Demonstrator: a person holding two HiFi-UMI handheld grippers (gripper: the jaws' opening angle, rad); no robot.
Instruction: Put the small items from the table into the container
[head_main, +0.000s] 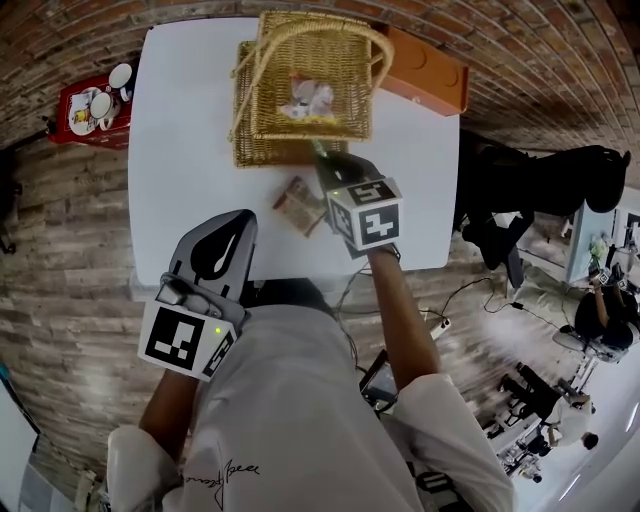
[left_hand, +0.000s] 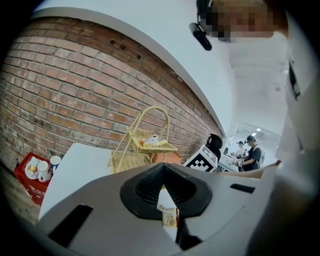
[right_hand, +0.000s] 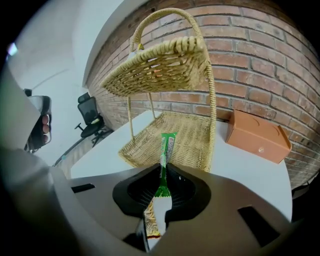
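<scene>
Right gripper (right_hand: 162, 174) clenched on green stick sachet (right_hand: 165, 145), sachet tip over two-tier wicker basket (right_hand: 197, 137) lower tray, left gripper (left_hand: 163, 174) closed, empty.

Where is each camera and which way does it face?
Head view: on the head, looking steeply down at the white table; left gripper, right gripper, arms, shirt show.
Left gripper view: on the shut left gripper, facing the wicker basket and brick wall; shirt at right.
Right gripper view: on the right gripper, shut on a green sachet, facing the basket; its jaws show.
Shared: all see the basket.
</scene>
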